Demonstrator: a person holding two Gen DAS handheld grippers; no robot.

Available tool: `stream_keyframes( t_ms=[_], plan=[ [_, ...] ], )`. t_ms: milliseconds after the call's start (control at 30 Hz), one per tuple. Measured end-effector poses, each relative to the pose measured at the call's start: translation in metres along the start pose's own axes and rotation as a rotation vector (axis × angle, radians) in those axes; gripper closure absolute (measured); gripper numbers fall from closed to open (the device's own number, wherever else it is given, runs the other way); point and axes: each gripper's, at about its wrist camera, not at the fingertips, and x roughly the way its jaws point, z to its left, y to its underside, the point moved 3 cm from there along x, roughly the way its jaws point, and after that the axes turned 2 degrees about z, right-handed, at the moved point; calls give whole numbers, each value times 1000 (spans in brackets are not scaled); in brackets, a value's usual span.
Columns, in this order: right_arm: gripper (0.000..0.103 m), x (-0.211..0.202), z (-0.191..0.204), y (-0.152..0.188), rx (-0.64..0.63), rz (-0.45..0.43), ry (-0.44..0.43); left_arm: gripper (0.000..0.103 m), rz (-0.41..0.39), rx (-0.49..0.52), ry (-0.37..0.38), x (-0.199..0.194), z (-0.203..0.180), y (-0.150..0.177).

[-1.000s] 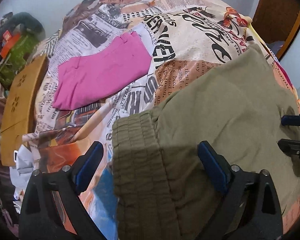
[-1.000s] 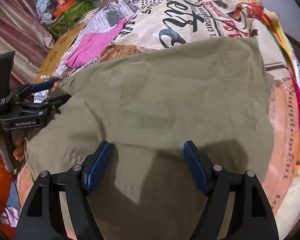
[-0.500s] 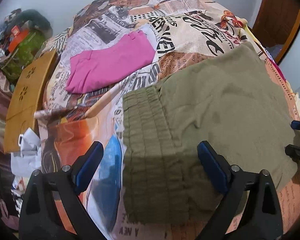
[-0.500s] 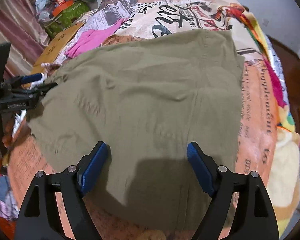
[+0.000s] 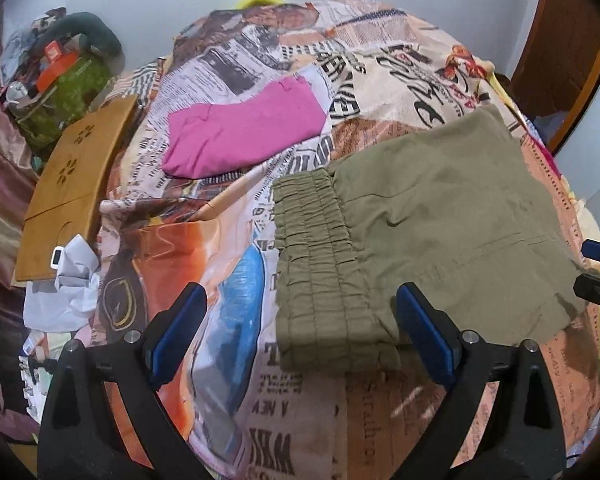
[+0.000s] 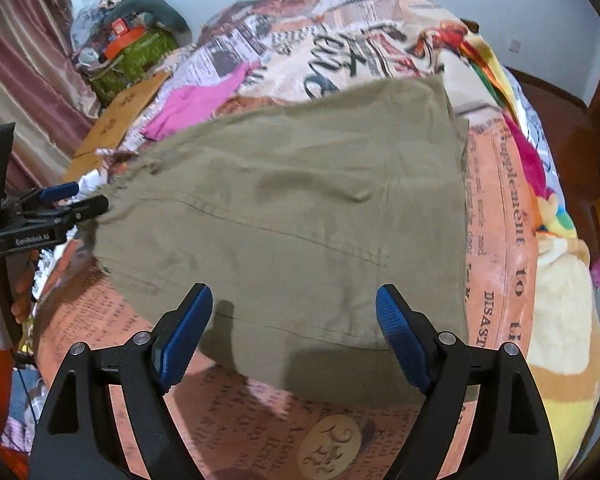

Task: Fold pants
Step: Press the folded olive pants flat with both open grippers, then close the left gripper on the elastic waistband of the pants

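Both grippers, left (image 5: 300,344) and right (image 6: 294,336), have drawn back with jaws wide and empty, leaving the olive-green elastic-waisted pants (image 6: 300,216) folded flat on the newspaper-print bedspread (image 5: 268,420).

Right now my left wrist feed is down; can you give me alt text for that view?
Folded olive pants lie flat on a newspaper-print bedspread, elastic waistband toward the left. The open left hand-held gripper hovers above the waistband's near end, holding nothing. Folded pink pants lie farther back, and the right hand-held gripper shows at the right edge.
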Motion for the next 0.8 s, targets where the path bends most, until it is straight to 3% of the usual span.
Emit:
stream_keyframes(
  t_ms=[233,367,567,700,800],
  plan=[
    [21,-4,21,-12,-14,-63,-17,7,16,-104,145,-15,8,10],
    [21,12,29,-13,-23,-37,-20,7,48,-120,165,-8,5,18],
    [21,40,32,-7,-33,30,-1,7,149,-124,308,6,-6,36],
    [20,43,35,-1,-64,29,20,7,207,-144,396,14,-13,44],
    [20,43,33,-1,-54,35,6,7,219,-142,425,19,-19,44]
  ],
)
